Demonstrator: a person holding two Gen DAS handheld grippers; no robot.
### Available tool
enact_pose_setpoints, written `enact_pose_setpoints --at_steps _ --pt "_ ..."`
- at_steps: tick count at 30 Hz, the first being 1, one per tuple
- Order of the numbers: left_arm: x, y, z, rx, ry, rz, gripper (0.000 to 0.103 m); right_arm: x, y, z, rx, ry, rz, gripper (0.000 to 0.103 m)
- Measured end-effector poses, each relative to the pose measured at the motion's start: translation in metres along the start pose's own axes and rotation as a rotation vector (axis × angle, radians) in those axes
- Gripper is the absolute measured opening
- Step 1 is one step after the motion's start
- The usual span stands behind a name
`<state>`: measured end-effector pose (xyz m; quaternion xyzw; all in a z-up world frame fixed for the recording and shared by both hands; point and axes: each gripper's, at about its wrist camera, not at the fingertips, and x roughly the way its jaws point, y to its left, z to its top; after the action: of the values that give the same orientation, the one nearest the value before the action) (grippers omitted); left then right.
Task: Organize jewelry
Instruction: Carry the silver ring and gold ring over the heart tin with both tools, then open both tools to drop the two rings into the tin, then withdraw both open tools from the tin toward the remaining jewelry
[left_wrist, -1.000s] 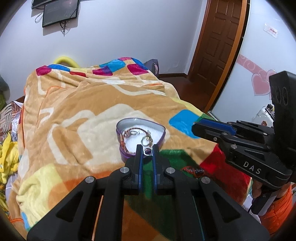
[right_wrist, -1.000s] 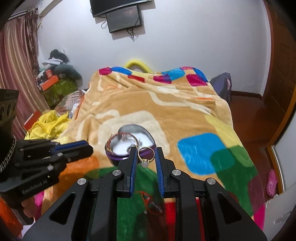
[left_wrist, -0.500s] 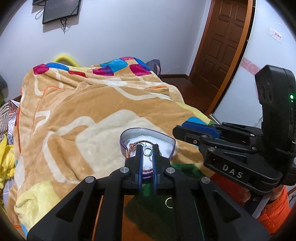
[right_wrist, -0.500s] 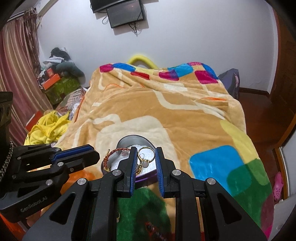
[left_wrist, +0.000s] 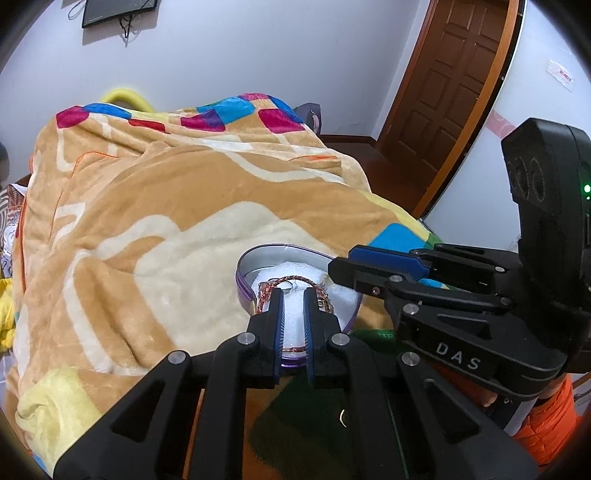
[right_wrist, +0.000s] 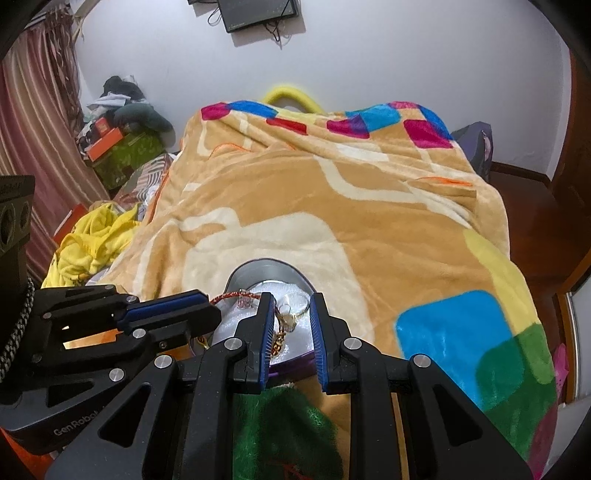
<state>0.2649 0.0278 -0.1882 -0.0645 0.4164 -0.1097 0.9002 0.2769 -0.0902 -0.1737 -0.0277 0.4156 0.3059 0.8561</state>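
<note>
Bedroom, tan patchwork blanket (left_wrist: 155, 206) fills both views. Vs 1 s ago both grippers moved fwd over the purple heart tin (left_wrist: 243, 291), now lower centre. Tin has white padding, red braided bracelet (left_wrist: 295, 281), gold ring (right_wrist: 293, 314). Left gripper (left_wrist: 293, 295) nearly shut, nothing seen gripped. Right gripper (right_wrist: 291, 301) narrowly open, ring between its fingers, grip unclear.

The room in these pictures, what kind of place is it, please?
Most likely a home bedroom. A bed under a plush patterned blanket fills the view, a wooden panelled door stands to one side, and clothes are piled beside the bed. A small wall-mounted screen hangs above.
</note>
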Motion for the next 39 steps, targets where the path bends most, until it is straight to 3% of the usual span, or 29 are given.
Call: enact_pose_setpoints --at_steps 6,14,18,26,34,39 --pt "-0.007 -0.001 0.001 0.000 -0.006 0.001 0.008 0.000 0.000 -0.001 0.002 0.023 -0.007 0.018" --pt "-0.028 -0.005 0.003 0.001 -0.030 0.019 0.010 -0.025 0.004 -0.001 0.005 -0.019 -0.024 0.020" --pt "-0.043 -0.009 0.002 0.003 -0.048 0.028 0.021 -0.044 0.008 -0.003 0.003 -0.051 -0.046 0.028" --pt "-0.073 -0.020 -0.008 0.014 -0.071 0.041 0.039 -0.076 0.014 -0.017 0.002 -0.087 -0.083 0.031" --pt "-0.084 -0.021 -0.029 -0.003 -0.041 0.055 0.043 -0.079 0.008 -0.047 0.032 -0.039 -0.109 0.036" --pt "-0.076 -0.020 -0.048 -0.017 0.011 0.061 0.044 -0.059 0.004 -0.071 0.055 0.043 -0.112 0.036"
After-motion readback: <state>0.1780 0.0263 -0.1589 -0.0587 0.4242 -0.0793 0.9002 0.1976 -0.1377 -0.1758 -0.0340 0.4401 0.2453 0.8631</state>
